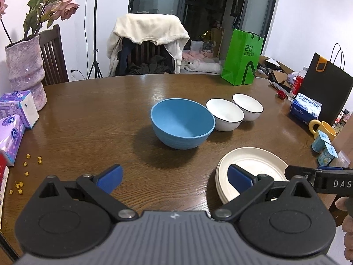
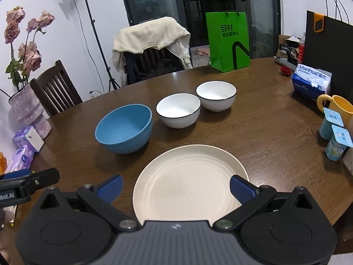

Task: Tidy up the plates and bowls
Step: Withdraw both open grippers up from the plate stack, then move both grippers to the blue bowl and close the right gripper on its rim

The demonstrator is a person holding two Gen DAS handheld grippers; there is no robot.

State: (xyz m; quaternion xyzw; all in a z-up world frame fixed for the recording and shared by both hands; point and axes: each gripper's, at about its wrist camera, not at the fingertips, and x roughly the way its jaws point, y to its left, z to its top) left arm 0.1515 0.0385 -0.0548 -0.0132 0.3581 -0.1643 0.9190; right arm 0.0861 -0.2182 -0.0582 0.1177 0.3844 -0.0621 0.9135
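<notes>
Bowls sit mid-table in the left wrist view: a blue bowl (image 1: 182,123) with 2 white bowls (image 1: 225,114) just right of it. The left gripper (image 1: 174,177) hovers fingers apart, holding nothing; stacked cream plates (image 1: 249,165) lie near right.

Right wrist view: the right gripper (image 2: 176,187) gapes wide above the cream plates (image 2: 189,181), gripping nothing.
</notes>
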